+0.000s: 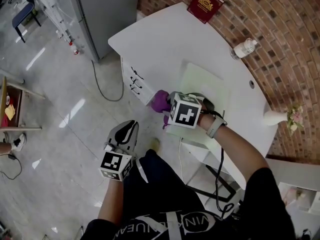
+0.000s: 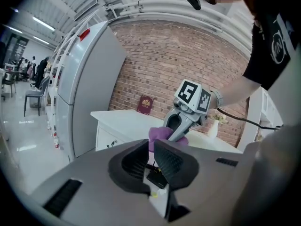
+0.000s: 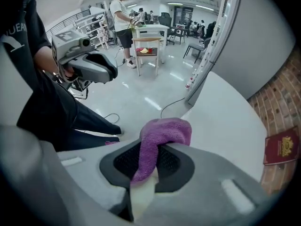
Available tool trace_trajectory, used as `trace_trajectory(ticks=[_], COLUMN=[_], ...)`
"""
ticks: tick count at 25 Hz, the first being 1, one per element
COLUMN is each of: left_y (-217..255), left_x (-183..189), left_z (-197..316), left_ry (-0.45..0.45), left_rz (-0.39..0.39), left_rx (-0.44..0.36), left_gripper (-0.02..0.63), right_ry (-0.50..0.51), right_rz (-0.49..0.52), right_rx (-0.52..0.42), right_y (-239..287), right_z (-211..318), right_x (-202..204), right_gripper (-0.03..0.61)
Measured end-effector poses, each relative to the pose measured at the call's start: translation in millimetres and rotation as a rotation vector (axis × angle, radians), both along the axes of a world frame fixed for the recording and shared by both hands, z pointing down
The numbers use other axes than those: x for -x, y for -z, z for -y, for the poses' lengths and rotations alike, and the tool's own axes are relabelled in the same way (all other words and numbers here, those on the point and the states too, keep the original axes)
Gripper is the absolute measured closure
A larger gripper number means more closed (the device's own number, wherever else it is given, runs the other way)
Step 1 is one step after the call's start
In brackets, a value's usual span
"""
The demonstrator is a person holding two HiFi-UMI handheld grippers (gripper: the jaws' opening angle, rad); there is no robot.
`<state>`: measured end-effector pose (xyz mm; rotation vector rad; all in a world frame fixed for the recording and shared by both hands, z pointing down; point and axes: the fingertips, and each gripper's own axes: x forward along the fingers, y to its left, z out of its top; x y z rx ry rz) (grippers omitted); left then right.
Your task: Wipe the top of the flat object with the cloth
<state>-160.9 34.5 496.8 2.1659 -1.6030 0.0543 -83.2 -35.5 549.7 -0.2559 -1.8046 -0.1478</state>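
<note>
Head view: right gripper (image 1: 169, 105) pinching purple terry cloth (image 1: 159, 101), nine o'clock of pale-green flat mat (image 1: 206, 90) (left gripper (image 1: 130, 128) closed, empty); drag may free it.

Two grippers: left gripper (image 1: 128, 130), right gripper (image 1: 169, 105). One purple cloth (image 1: 160, 101). One pale green mat (image 1: 204, 90). One red book (image 1: 205, 4), one bottle (image 1: 245, 48), one vase (image 1: 275, 117). One white counter (image 1: 170, 39).
</note>
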Motion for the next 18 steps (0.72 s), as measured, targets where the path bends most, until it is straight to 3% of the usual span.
trace_trajectory(ticks=[7,15,18], left_y=[-8.9,-16.9,-17.2], left_x=[3.2,10.2,8.9], left_z=[19.5,45.1,56.6], left_ry=[0.065,0.139,0.151], left_rz=[-0.017,-0.007,-0.013], left_rx=[0.017,0.008,0.009], left_gripper=[0.580,0.580,0.580], right_ry=[0.018,0.044,0.009], right_rz=[0.013,-0.051,-0.026], right_rx=[-0.054,-0.100,-0.093], right_y=[1.8,-3.3,-0.2], right_z=[54.4,116.2,135.1], right_x=[-2.5,-13.1,-15.7], right_gripper=[0.517,0.516,0.517])
